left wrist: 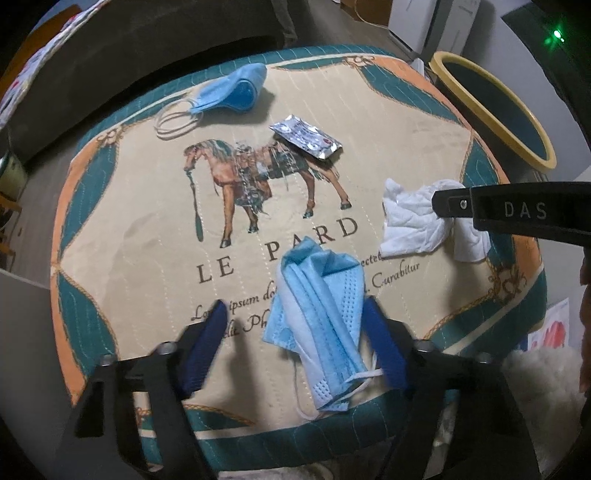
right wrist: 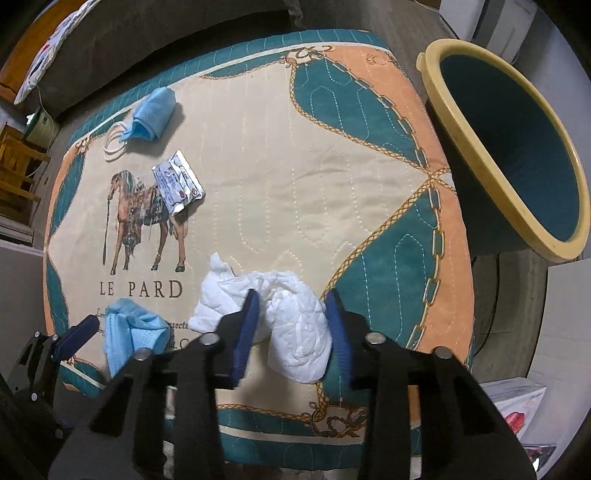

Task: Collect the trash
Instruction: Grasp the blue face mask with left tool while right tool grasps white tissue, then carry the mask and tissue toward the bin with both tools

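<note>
A crumpled blue face mask [left wrist: 317,325] lies on the horse-print cloth between the open fingers of my left gripper [left wrist: 295,314]; it also shows in the right wrist view [right wrist: 129,328]. My right gripper [right wrist: 293,306] is open around a crumpled white tissue [right wrist: 295,332], which also shows in the left wrist view [left wrist: 410,221]. A second blue mask [left wrist: 232,88] with white loops and a silver wrapper [left wrist: 306,136] lie farther back; both show in the right wrist view, the mask [right wrist: 151,114] and the wrapper [right wrist: 177,182]. A yellow-rimmed teal bin [right wrist: 517,147] stands right of the table.
The quilted cloth [left wrist: 147,229] covers a rounded table. A dark sofa [left wrist: 110,74] runs behind it. White boxes [left wrist: 424,26] stand at the back right. A fluffy white rug [left wrist: 535,387] lies at the lower right.
</note>
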Tool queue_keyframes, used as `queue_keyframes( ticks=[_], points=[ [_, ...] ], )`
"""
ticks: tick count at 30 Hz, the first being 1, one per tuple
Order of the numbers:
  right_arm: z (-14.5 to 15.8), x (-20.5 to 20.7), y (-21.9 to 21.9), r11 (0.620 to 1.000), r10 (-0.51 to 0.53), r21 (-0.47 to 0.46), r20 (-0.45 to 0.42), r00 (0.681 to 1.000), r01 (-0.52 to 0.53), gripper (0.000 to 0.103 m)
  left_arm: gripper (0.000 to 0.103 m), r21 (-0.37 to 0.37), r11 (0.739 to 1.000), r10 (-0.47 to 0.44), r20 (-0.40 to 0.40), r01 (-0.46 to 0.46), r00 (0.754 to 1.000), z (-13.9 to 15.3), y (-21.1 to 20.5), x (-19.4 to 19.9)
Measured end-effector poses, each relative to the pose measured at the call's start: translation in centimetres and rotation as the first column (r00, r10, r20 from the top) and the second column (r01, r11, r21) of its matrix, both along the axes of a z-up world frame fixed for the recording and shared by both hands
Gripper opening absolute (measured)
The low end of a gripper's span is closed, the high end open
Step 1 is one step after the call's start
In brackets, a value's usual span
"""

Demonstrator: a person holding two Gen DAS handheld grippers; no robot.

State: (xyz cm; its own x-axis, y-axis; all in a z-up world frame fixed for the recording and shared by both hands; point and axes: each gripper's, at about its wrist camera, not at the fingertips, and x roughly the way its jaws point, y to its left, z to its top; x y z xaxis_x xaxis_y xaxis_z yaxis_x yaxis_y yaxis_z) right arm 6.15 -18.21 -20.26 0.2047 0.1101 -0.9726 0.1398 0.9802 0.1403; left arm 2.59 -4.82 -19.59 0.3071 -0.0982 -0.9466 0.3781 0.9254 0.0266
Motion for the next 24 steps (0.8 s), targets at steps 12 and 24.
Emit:
queue_keyframes(
  ticks=[12, 24],
  points=[
    [1.4, 0.8, -0.5, 1.000, -0.012, 0.025, 0.061, 0.998, 0.010, 0.016, 0.028, -0.047, 0.998, -0.035, 0.023, 0.036, 0.999, 1.0, -0.6, 0.1],
    [6.1, 2.2, -2.2, 1.000, -0.022, 0.023, 0.173, 0.985, 0.018, 0.016, 0.028, -0.116, 0.993, 0.005, 0.131, 0.011, 0.991, 4.8, -0.3, 1.2]
  ],
)
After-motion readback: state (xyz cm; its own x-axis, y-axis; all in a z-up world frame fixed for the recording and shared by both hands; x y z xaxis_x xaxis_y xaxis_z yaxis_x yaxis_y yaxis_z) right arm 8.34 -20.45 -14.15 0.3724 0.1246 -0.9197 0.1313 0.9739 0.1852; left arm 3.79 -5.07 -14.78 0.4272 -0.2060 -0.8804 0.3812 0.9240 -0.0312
